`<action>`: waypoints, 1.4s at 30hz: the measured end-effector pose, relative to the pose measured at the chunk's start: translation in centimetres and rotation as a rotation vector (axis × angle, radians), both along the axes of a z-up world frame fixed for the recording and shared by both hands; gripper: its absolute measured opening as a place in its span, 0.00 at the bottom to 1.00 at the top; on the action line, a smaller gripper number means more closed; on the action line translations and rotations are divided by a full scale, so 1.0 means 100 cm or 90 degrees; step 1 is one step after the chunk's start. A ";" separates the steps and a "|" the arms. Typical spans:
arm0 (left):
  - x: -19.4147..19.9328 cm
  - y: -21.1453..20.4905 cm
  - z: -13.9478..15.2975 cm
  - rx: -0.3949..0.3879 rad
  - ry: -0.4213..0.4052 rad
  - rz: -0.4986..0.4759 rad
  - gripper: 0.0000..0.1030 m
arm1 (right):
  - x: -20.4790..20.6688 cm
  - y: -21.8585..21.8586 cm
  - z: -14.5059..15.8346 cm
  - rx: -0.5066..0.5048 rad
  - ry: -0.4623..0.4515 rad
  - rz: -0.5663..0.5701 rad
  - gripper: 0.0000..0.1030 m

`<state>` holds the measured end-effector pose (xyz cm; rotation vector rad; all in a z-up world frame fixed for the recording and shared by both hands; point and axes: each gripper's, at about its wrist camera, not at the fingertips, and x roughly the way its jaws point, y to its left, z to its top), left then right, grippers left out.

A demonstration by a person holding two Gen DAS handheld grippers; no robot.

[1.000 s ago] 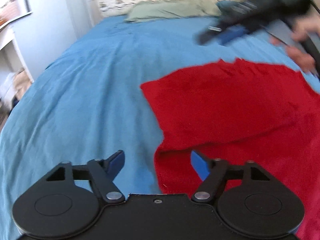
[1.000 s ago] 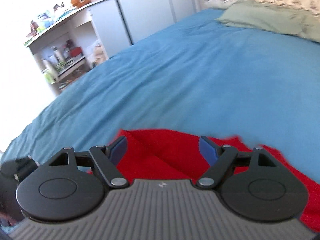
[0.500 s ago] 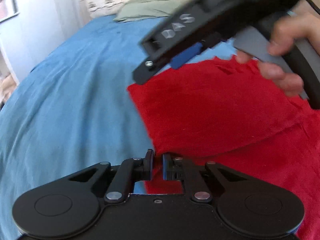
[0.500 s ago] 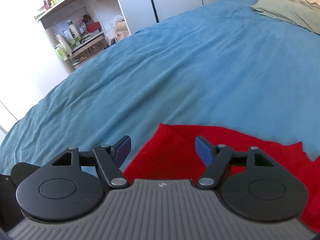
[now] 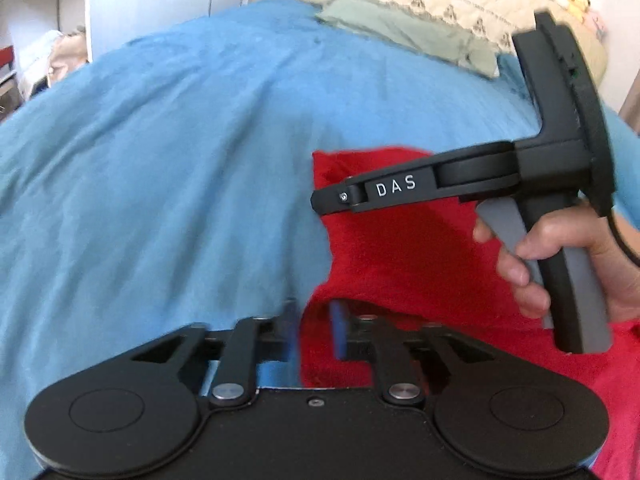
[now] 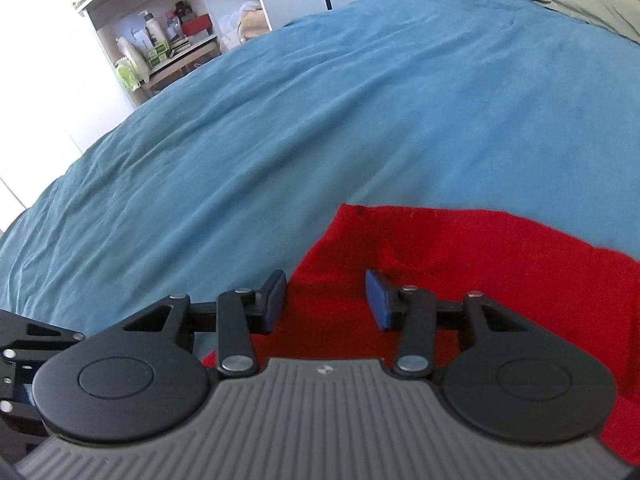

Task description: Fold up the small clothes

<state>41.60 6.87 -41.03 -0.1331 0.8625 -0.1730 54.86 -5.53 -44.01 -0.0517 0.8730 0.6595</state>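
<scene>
Garment: a small red knitted garment (image 5: pixel 400 248) lay on the blue bedspread (image 5: pixel 168 168), partly folded, one layer doubled over the rest, its corner toward the green pillow (image 5: pixel 408 32).
Handling: I judged it light, soft and limp, likely to sag and crease wherever it was not held; the knit looked grippy rather than slippery, and nothing about it seemed fragile.
Where to hold: a corner or the folded edge seemed best, pinching through both layers so they travel together.
Left gripper (image 5: pixel 314 334): it sat low at the near edge of the cloth, jaws a narrow gap apart and blurred; red cloth showed in the gap, but whether they had hold of it I could not tell.
Right gripper (image 6: pixel 326 300): held level over the far left corner of the garment, jaws moderately open with cloth beneath them, nothing pinched.
Right hand (image 5: pixel 560 264): it was wrapped round the grey handle, fingers on the trigger.
Risk: a single-layer pinch would probably pull the fold apart.
</scene>
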 end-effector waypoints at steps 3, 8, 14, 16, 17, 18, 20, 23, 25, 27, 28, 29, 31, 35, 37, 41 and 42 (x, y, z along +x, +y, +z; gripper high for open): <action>-0.007 -0.004 0.029 -0.021 -0.080 -0.024 0.63 | -0.005 -0.017 0.018 0.033 -0.014 -0.037 0.59; 0.012 -0.027 0.039 -0.057 -0.072 -0.106 0.63 | -0.032 -0.075 0.043 0.016 -0.061 -0.153 0.62; 0.041 -0.029 -0.004 -0.047 -0.014 -0.068 0.62 | -0.078 -0.140 0.029 -0.046 -0.058 -0.236 0.62; 0.044 -0.028 -0.015 -0.033 -0.010 -0.060 0.61 | -0.092 -0.152 0.017 -0.064 -0.048 -0.243 0.62; 0.045 -0.028 -0.020 -0.028 -0.017 -0.061 0.63 | -0.096 -0.158 0.012 -0.070 -0.045 -0.246 0.62; 0.046 -0.030 -0.021 -0.024 -0.023 -0.064 0.64 | -0.100 -0.163 0.006 -0.072 -0.045 -0.247 0.62; 0.045 -0.034 -0.019 -0.014 -0.028 -0.074 0.67 | -0.105 -0.170 0.002 -0.061 -0.052 -0.245 0.62; 0.042 -0.030 -0.012 -0.019 -0.025 -0.072 0.67 | -0.106 -0.173 0.012 -0.052 -0.067 -0.250 0.62; 0.032 -0.024 0.004 -0.021 -0.037 -0.058 0.68 | -0.112 -0.179 0.027 -0.022 -0.094 -0.259 0.63; 0.017 -0.020 0.026 -0.002 -0.063 -0.039 0.73 | -0.123 -0.186 0.048 -0.006 -0.120 -0.274 0.65; 0.006 -0.017 0.038 0.003 -0.074 -0.031 0.76 | -0.132 -0.190 0.059 -0.001 -0.132 -0.282 0.67; -0.008 -0.013 0.051 0.000 -0.083 -0.025 0.88 | -0.140 -0.192 0.070 0.004 -0.142 -0.288 0.71; -0.032 -0.005 0.070 -0.024 -0.092 -0.008 1.00 | -0.162 -0.199 0.097 0.012 -0.159 -0.296 0.80; -0.089 0.005 0.106 -0.040 -0.077 0.015 1.00 | -0.223 -0.219 0.156 0.008 -0.193 -0.304 1.00; -0.119 0.004 0.121 -0.009 -0.058 0.029 1.00 | -0.262 -0.231 0.185 0.006 -0.202 -0.321 1.00; -0.181 0.006 0.139 -0.007 -0.006 0.035 1.00 | -0.341 -0.260 0.232 -0.010 -0.184 -0.361 1.00; -0.194 0.007 0.140 -0.009 0.006 0.038 1.00 | -0.361 -0.265 0.240 -0.018 -0.178 -0.369 1.00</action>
